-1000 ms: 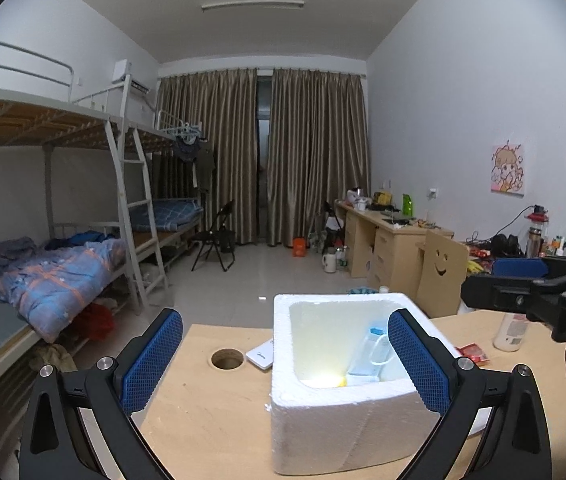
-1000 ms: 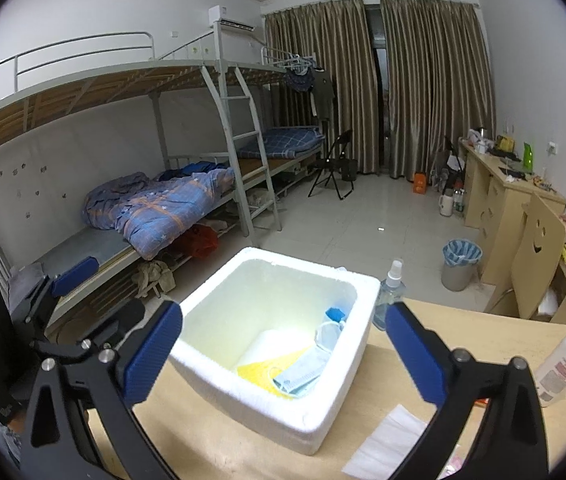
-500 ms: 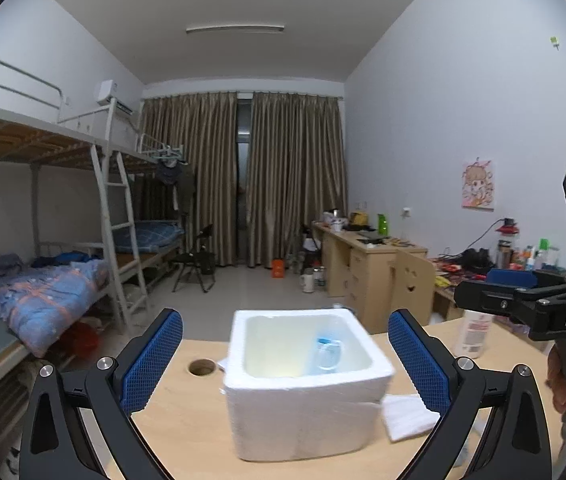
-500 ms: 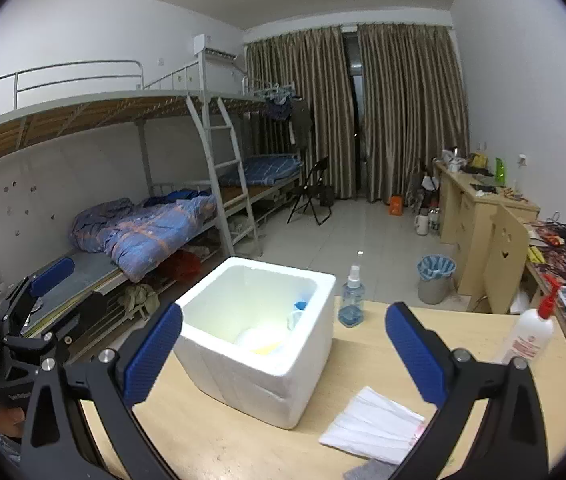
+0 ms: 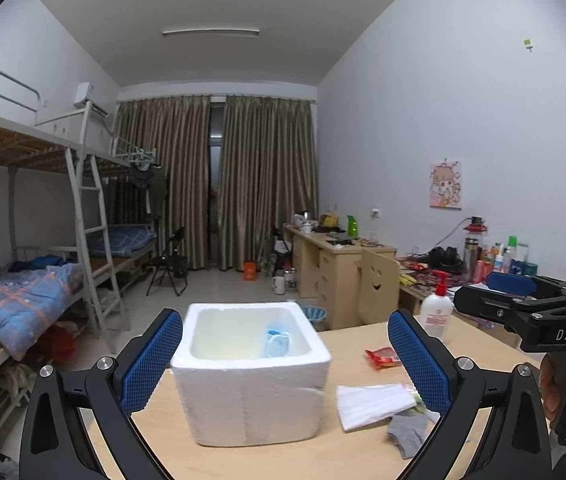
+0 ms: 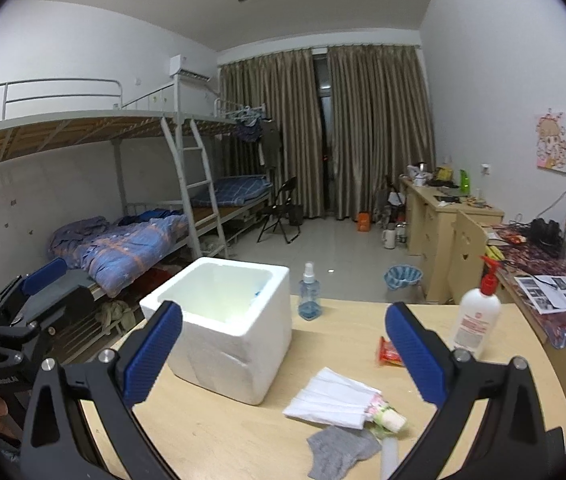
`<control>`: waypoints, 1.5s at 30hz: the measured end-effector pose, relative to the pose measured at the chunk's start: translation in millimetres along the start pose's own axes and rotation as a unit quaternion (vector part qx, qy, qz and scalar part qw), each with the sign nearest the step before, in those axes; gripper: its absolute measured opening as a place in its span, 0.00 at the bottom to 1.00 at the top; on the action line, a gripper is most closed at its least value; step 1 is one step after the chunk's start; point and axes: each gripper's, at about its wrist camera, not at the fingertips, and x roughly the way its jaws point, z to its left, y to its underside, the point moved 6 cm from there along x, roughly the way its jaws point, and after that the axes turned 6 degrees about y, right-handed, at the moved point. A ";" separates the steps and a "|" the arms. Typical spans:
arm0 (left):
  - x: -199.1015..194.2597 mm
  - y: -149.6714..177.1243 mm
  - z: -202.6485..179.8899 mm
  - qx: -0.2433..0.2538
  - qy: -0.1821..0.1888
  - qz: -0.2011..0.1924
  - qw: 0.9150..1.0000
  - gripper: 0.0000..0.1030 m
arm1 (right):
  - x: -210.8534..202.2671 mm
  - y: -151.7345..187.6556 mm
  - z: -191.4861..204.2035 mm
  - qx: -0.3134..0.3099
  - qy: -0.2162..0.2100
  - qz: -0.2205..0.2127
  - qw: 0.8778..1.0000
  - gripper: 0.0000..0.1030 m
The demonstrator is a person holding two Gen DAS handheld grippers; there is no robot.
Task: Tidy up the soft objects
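Note:
A white foam box (image 5: 251,376) (image 6: 223,324) stands on the wooden table (image 5: 267,460), with a pale blue soft item (image 5: 278,342) leaning inside it. To its right lie a folded white cloth (image 5: 375,400) (image 6: 331,398), a grey sock (image 5: 407,432) (image 6: 341,454) and a small pastel bundle (image 6: 387,416). My left gripper (image 5: 285,360) is open and empty, hanging above the table in front of the box. My right gripper (image 6: 283,354) is open and empty, above the cloth and sock; it also shows at the right edge of the left wrist view (image 5: 523,304).
A red snack packet (image 5: 383,358) (image 6: 391,350), a white pump bottle (image 5: 437,310) (image 6: 475,320) and a blue spray bottle (image 6: 309,298) stand on the table. Bunk beds (image 6: 123,220) line the left wall, desks (image 5: 335,264) the right. A hand (image 5: 555,388) holds the right gripper.
Both grippers have pulled back and up from the foam box. The box now looks smaller, and the cloth, sock and red packet have come into view.

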 end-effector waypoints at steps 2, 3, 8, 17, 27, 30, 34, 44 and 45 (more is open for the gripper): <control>0.5 3.7 -7.2 0.001 0.007 0.001 1.000 1.00 | -6.1 6.1 -3.3 0.002 0.005 -0.004 1.000 1.00; 0.3 4.9 -9.3 0.002 0.010 0.000 1.000 1.00 | -8.3 8.4 -4.8 0.003 0.007 -0.005 1.000 1.00; 1.3 18.3 -18.8 -0.010 0.025 -0.005 1.000 1.00 | -23.8 24.7 -19.4 0.008 0.021 -0.016 1.000 1.00; 19.0 56.6 -44.5 -0.023 0.047 0.010 0.999 1.00 | -33.5 59.2 -43.7 0.024 0.044 -0.028 0.998 1.00; 33.5 83.2 -65.1 0.000 0.069 0.022 0.997 1.00 | -34.1 94.1 -63.6 0.034 0.062 -0.004 0.997 1.00; 40.7 90.9 -66.9 -0.006 0.075 0.036 0.996 1.00 | -35.7 102.9 -68.4 0.031 0.069 0.001 0.997 1.00; 49.1 97.1 -70.7 -0.006 0.082 0.050 0.995 1.00 | -35.0 111.8 -75.8 0.037 0.075 0.013 0.996 1.00; 68.6 110.0 -90.5 0.001 0.113 0.082 0.990 1.00 | -27.1 120.9 -94.1 0.044 0.084 0.032 0.995 1.00; 72.8 113.1 -93.2 0.000 0.118 0.089 0.989 1.00 | -25.5 121.7 -96.8 0.045 0.085 0.035 0.995 1.00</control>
